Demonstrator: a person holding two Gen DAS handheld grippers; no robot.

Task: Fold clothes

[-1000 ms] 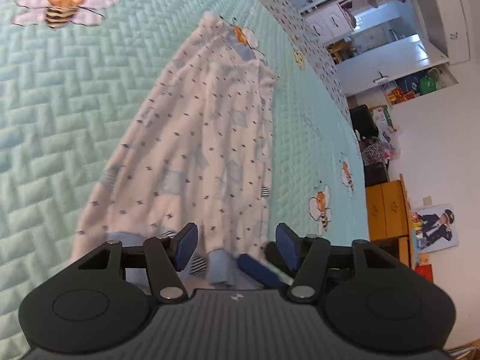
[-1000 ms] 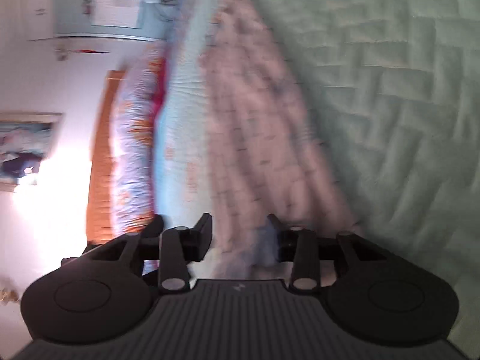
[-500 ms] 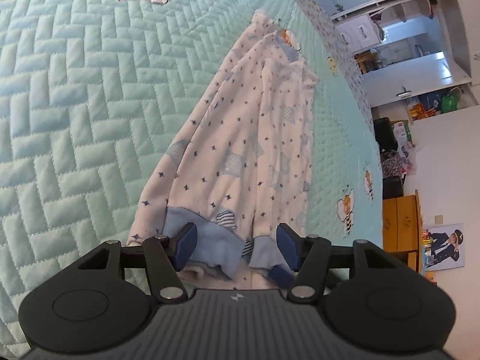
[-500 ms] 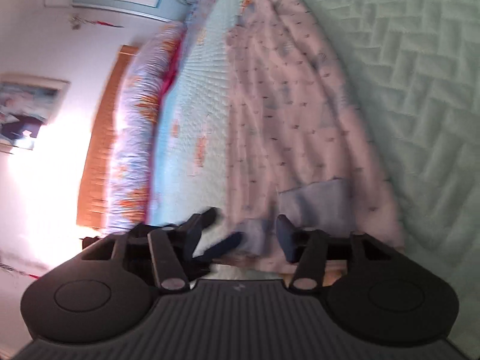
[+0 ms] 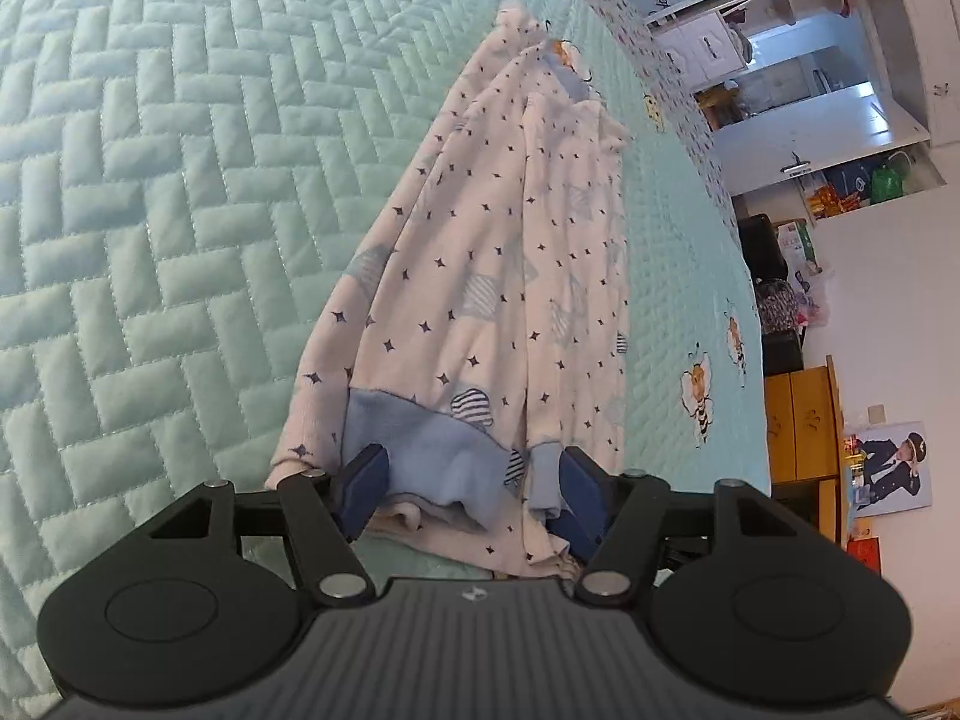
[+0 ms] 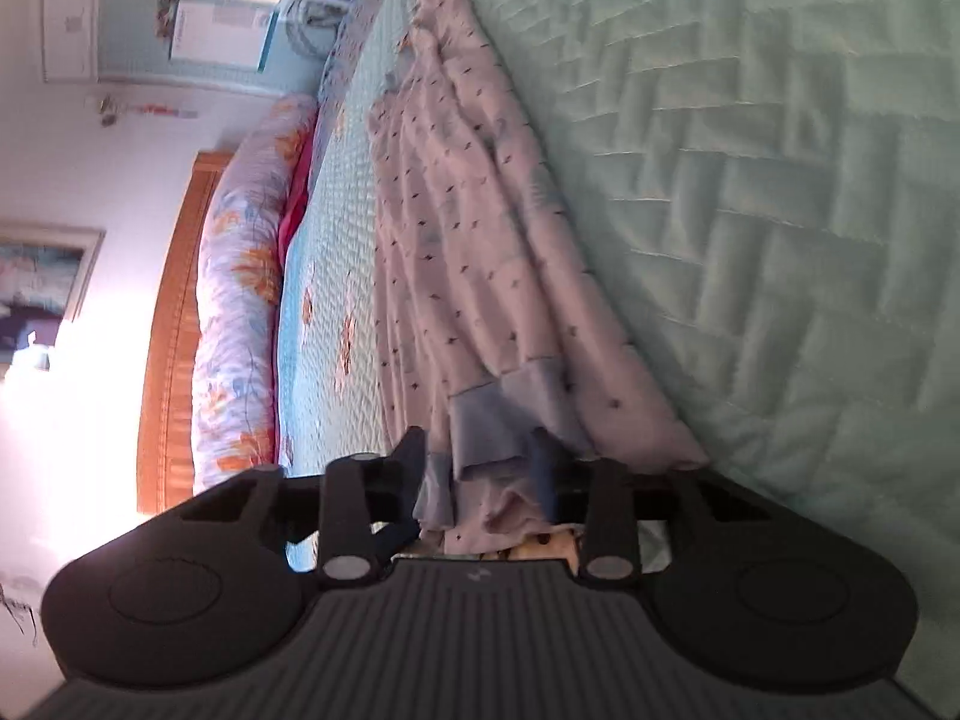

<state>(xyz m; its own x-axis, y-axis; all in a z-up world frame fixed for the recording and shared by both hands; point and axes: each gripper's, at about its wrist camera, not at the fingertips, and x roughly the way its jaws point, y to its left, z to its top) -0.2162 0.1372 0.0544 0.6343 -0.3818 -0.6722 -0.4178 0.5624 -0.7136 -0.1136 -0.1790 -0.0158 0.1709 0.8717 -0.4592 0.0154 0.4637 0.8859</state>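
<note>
A white fleece garment point(image 5: 510, 276) with dark stars and pale blue cuffs lies stretched lengthwise on the teal quilted bedspread point(image 5: 150, 210). In the left wrist view, my left gripper point(image 5: 474, 474) is open at the near end, and a blue cuff point(image 5: 432, 450) lies bunched between its blue pads point(image 5: 363, 480). The right wrist view shows the same garment point(image 6: 468, 228) from the other side. My right gripper point(image 6: 478, 456) is open too, its fingers on either side of a folded blue cuff point(image 6: 498, 420). Fabric under the cuffs is hidden by the gripper bodies.
Bee patterns point(image 5: 699, 390) dot the bedspread. Beyond the bed's right edge stand a wooden cabinet point(image 5: 801, 426), cupboards point(image 5: 708, 48) and clutter. In the right wrist view a floral pillow point(image 6: 240, 312) rests against a wooden headboard point(image 6: 168, 330) on the left.
Both grippers have come down to the garment's cuff end. The blue cuffs now sit between the fingers of each. The right view has gone from blurred to steady.
</note>
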